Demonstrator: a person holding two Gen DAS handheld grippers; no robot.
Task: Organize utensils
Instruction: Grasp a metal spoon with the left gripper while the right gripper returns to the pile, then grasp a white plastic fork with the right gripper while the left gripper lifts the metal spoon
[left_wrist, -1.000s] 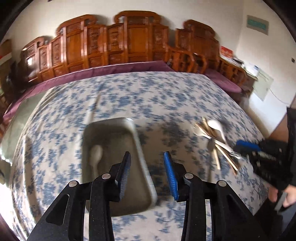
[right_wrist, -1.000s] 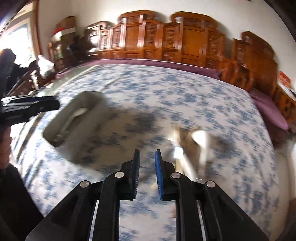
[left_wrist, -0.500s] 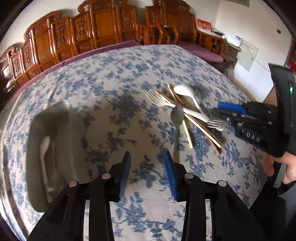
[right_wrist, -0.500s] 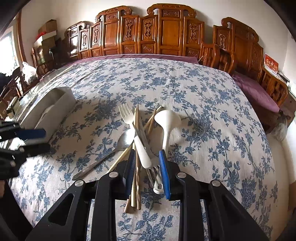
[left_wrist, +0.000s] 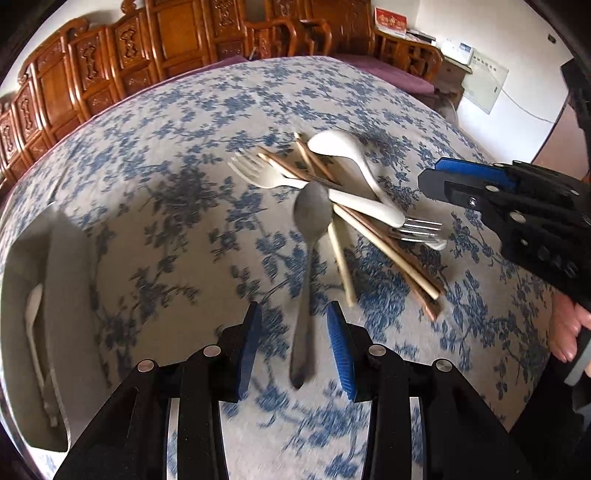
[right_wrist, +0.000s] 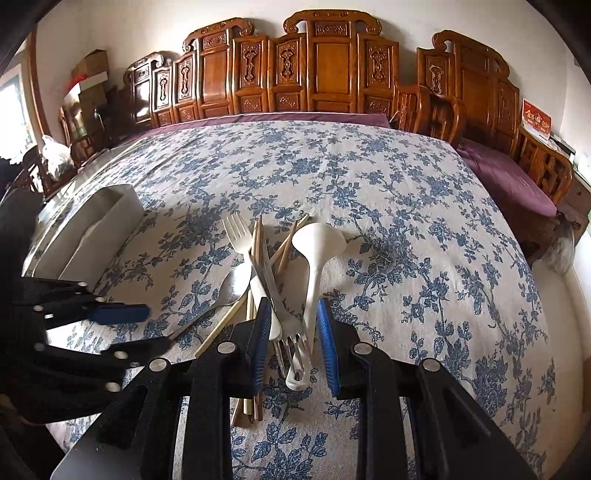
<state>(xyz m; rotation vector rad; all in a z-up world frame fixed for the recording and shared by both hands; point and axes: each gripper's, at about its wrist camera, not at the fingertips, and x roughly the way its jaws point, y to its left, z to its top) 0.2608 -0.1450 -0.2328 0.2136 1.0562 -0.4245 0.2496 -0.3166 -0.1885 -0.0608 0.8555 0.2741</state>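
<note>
Both tongs gape narrowly, gripping nothing: our left (left_wrist: 293, 341) straddles the metal spoon's (left_wrist: 308, 251) stiff, slippery handle mid-table; our right (right_wrist: 290, 341) brackets the ladle (right_wrist: 316, 258) and fork (right_wrist: 284, 317) handles.

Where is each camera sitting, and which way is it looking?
Left wrist: sits on the left hand-held gripper, looking down at the metal spoon; the person's hand shows at the right.
Right wrist: sits on the right hand-held gripper, looking down over the utensil pile toward the wooden chairs.
Shared: the pile, the white tray, the flowered tablecloth, and each other's gripper.
</note>
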